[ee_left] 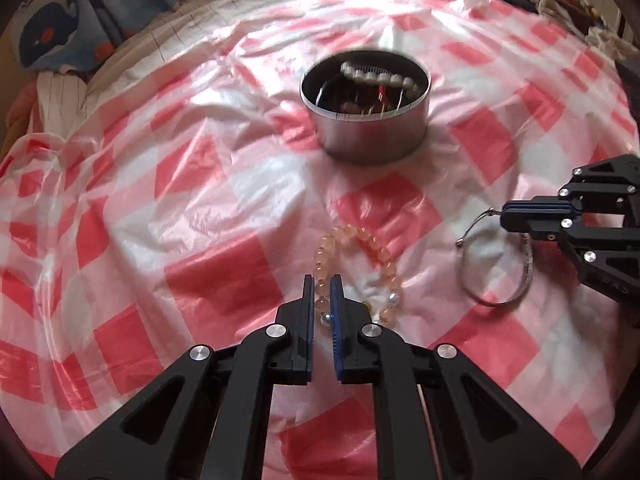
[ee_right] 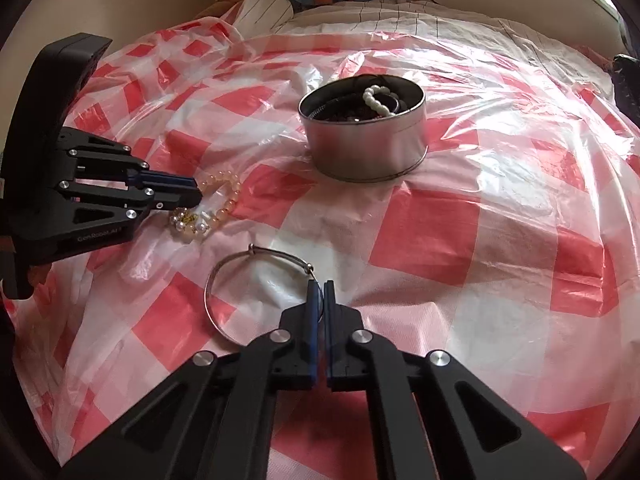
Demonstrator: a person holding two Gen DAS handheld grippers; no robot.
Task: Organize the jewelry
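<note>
While the left claw [ee_left: 322,286] pinches the peach bead bracelet [ee_left: 370,250], the right claw [ee_right: 319,292] pinches the thin silver metal bangle [ee_right: 224,280].

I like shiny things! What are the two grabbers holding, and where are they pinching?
The left gripper pinches the bead bracelet at its near side. The right gripper pinches the silver bangle on its thin wire, at the right side.

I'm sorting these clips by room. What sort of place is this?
Probably a bedroom: the checked plastic sheet is spread over a bed, with striped bedding and a whale-print pillow behind it. A tin of jewelry sits on top.
</note>
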